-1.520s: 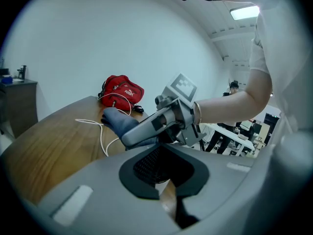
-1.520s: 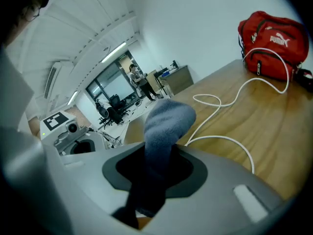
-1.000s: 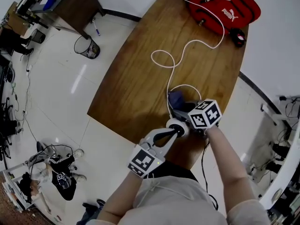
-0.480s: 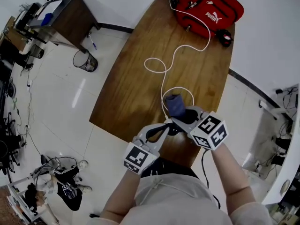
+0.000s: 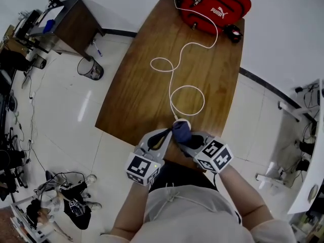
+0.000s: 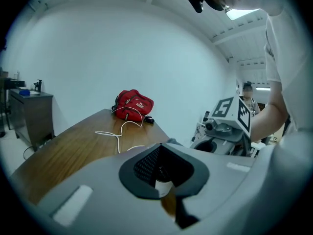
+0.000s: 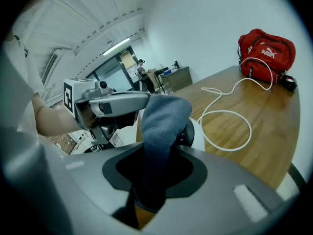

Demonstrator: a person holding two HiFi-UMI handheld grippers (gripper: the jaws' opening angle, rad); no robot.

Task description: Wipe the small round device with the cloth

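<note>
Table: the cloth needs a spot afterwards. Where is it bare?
Bare: left of the white cable to the table edge, plus a narrower strip right of its loop. Crowded: the far end at the red bag; the near edge, with left gripper and right gripper.

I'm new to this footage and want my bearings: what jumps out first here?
At the near edge of the table, the right tongs hold a blue cloth over the device, which is gripped in the left tongs. A red bag sits at the far end, and a white cable loops from it toward the tongs.
</note>
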